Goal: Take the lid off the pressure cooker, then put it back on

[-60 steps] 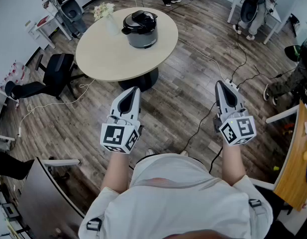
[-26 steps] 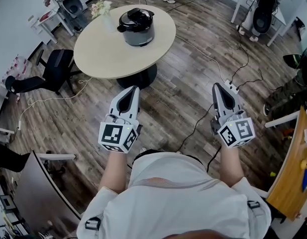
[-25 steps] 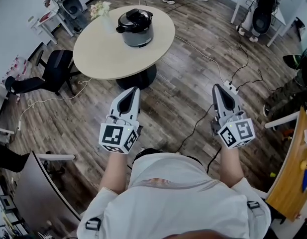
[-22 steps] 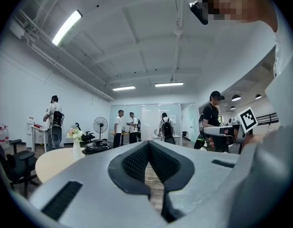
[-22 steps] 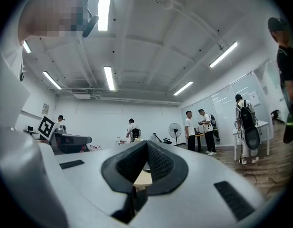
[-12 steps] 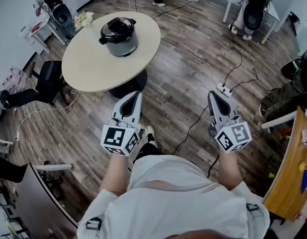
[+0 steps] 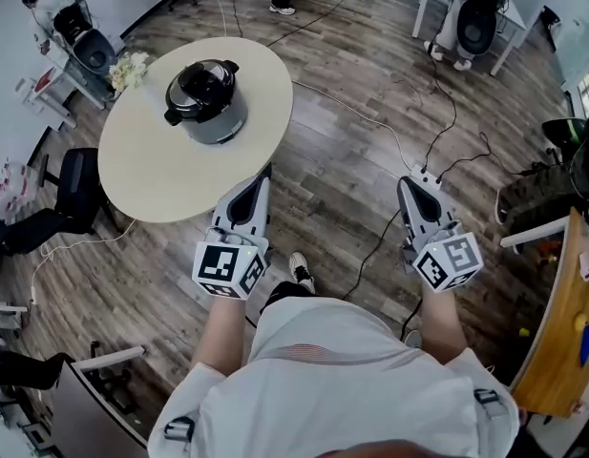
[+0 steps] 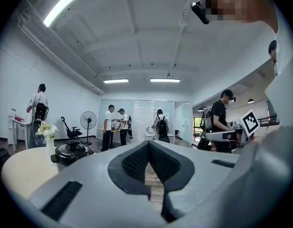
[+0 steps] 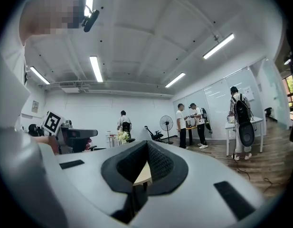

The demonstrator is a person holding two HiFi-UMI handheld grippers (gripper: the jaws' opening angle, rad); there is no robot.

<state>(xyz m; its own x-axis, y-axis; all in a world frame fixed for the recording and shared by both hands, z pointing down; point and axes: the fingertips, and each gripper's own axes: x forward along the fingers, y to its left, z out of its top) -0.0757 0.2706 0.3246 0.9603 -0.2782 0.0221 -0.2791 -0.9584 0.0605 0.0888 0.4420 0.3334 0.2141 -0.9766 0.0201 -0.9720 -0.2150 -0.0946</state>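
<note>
Sitting on the round counter (image 7: 170, 175) at the left of the head view, the pressure cooker (image 7: 204, 101) has its black lid (image 7: 202, 82) on, with flowers (image 7: 130, 67) near it on the far side. The left tool (image 7: 263, 172) is the nearer one: its tip shows at the counter's near rim, and the cooker lies ahead of it and off to its left, well apart. Its jaws are closed together with nothing between them. The right tool (image 7: 406, 181) points the same way over the floor, farther from the cooker, with its jaws likewise together and empty. Both tools would probably need to go forward and leftward, then open, before the lid can be gripped.
</note>
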